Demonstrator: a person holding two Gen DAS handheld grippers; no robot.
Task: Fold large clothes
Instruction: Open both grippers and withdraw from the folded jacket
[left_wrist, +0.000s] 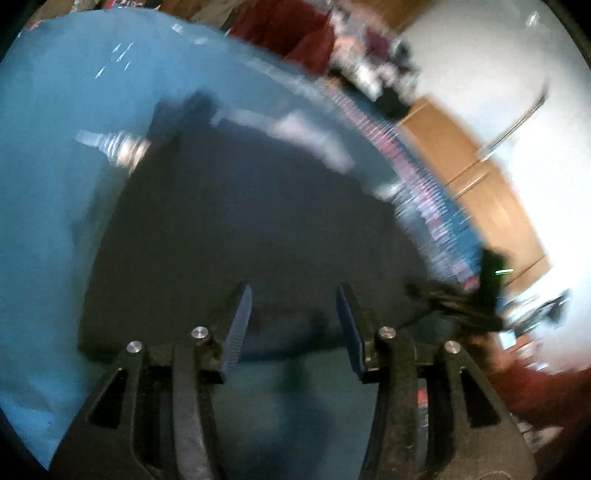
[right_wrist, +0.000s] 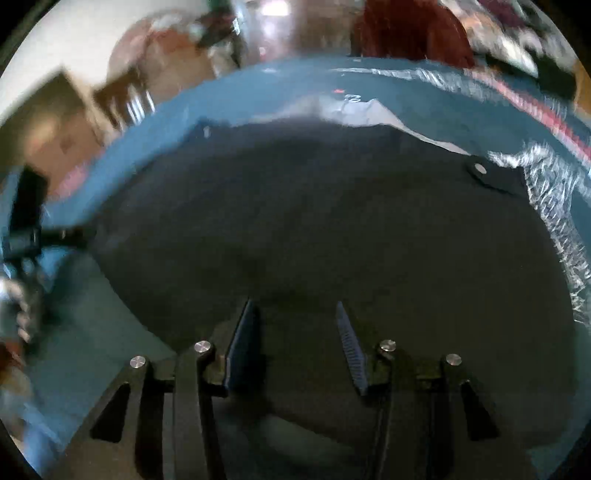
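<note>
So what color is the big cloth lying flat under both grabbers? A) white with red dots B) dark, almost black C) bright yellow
B: the garment spread on the blue surface looks dark charcoal, almost black, in both wrist views, below the open left gripper and open right gripper.

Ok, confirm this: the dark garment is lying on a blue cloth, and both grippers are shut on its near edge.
Not quite. The dark garment does lie on the blue cloth, but neither gripper is shut on it. The left gripper, in the left wrist view, and the right gripper, in the right wrist view, both stand open and empty over the garment.
</note>
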